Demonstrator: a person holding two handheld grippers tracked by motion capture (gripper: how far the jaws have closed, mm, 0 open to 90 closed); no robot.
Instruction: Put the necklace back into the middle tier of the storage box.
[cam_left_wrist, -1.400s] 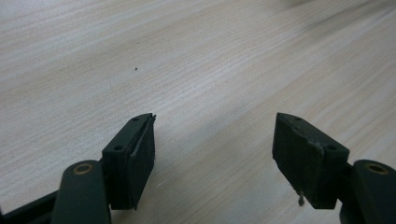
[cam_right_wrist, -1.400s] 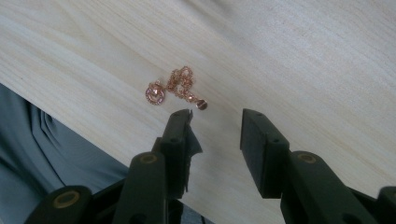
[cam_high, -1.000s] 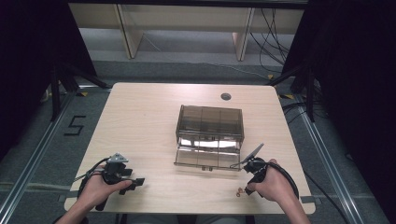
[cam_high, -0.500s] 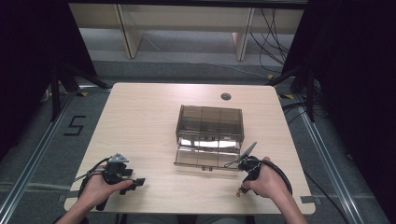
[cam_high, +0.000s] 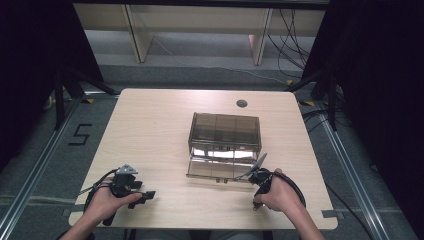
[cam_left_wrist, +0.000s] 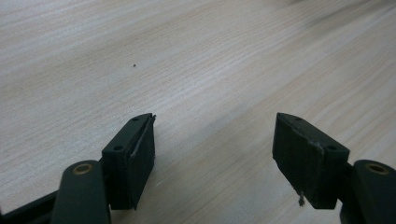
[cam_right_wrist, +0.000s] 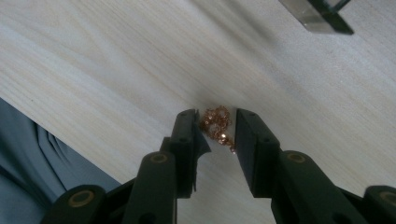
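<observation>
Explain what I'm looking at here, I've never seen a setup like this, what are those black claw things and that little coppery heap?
A person sits at a wooden table with a handheld two-jaw gripper in each hand. One camera looks down from above; one rides on each gripper. A smoky see-through box with its drawer pulled out stands mid-table. The left gripper rests open over bare wood. The right gripper has just been closing around a small rose-gold chain lying on the table; the chain sits between the jaws, apparently not yet pinched.

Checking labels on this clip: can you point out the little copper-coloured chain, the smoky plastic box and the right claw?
copper-coloured chain (cam_right_wrist: 216, 125): right gripper view, middle of the bunched links.
smoky plastic box (cam_high: 225, 129): high view, top panel.
right claw (cam_right_wrist: 217, 135): right gripper view, midway between its fingertips, either side of the chain.
</observation>
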